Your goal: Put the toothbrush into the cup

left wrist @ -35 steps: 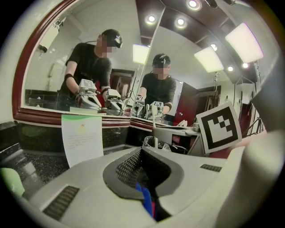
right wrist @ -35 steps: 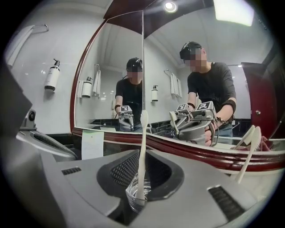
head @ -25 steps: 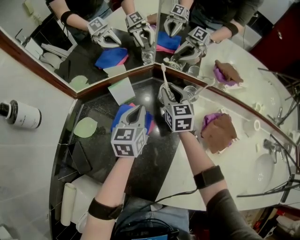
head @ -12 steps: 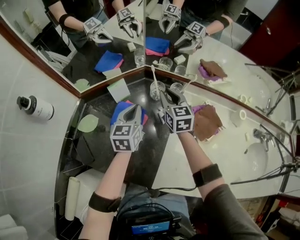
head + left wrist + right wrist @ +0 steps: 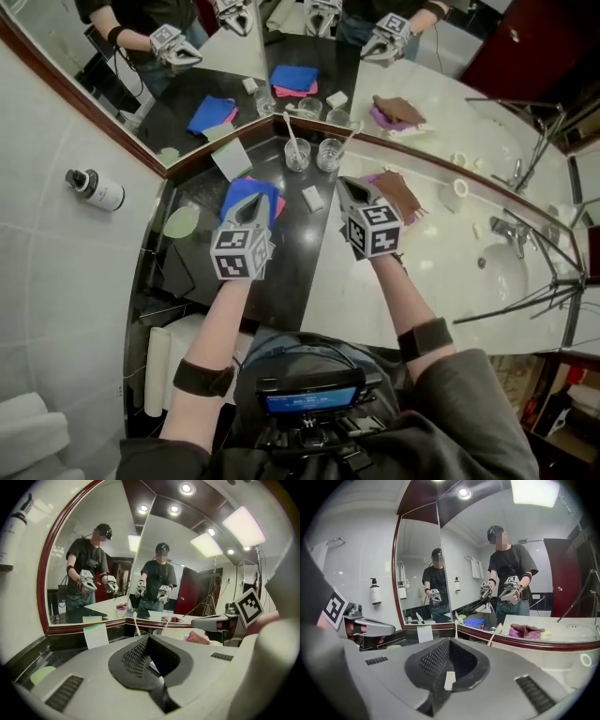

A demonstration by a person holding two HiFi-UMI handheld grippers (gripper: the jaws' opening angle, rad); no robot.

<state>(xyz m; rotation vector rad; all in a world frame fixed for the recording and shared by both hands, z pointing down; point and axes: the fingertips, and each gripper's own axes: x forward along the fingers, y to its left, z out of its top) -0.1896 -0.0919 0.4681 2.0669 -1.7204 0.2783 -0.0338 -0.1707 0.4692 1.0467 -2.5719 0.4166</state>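
Note:
Two clear glass cups stand side by side by the mirror corner. The left cup [image 5: 297, 156] holds a white toothbrush [image 5: 292, 137] upright; the right cup [image 5: 329, 155] holds another toothbrush [image 5: 349, 138] leaning right. My left gripper [image 5: 251, 208] is shut and empty above the blue cloth [image 5: 246, 194], well short of the cups. My right gripper [image 5: 345, 186] is shut and empty too, apart from the right cup. Both toothbrushes show past the jaws in the left gripper view [image 5: 136, 625] and the right gripper view [image 5: 455, 629].
A small white soap bar [image 5: 312, 198] lies between the grippers on the black counter [image 5: 291, 253]. A brown cloth on purple [image 5: 401, 192] sits right of it. A green disc [image 5: 181, 222] and card [image 5: 230, 159] lie left. Sink [image 5: 502, 274] and faucet [image 5: 502, 228] are far right.
The right gripper let go of the white toothbrush, which now stands in the left cup, and its jaws have shut. Both grippers pulled back from the cups toward the person.

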